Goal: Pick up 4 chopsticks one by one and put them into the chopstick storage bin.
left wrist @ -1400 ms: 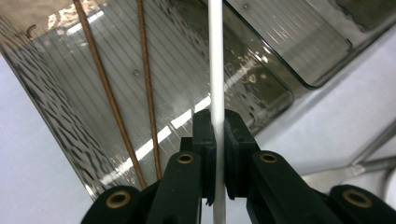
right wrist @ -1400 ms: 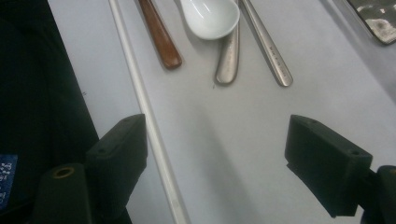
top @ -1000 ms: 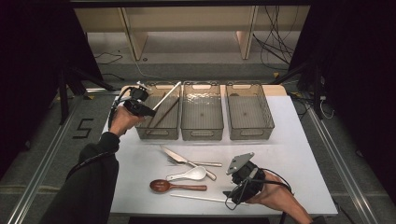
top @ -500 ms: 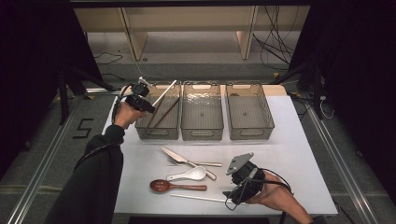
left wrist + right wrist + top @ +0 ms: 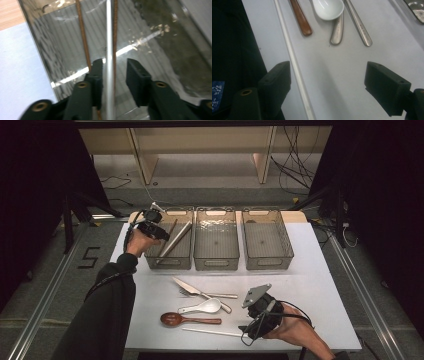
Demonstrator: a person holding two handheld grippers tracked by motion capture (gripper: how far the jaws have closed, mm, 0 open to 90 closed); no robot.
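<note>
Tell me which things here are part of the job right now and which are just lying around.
In the job:
- left gripper, jaws just been opening, silver chopstick between them
- left bin
- right gripper, open beside the white chopstick

Lying about:
- middle bin
- right bin
- knife
- fork
- white spoon
- wooden spoon

Things lying on the table

A white spoon [image 5: 204, 307], a brown spoon [image 5: 188, 319], a knife [image 5: 199, 293] and a fork [image 5: 209, 295] lie near the table's [image 5: 320, 270] front edge; two empty bins [image 5: 216, 240] stand along its back edge.
</note>
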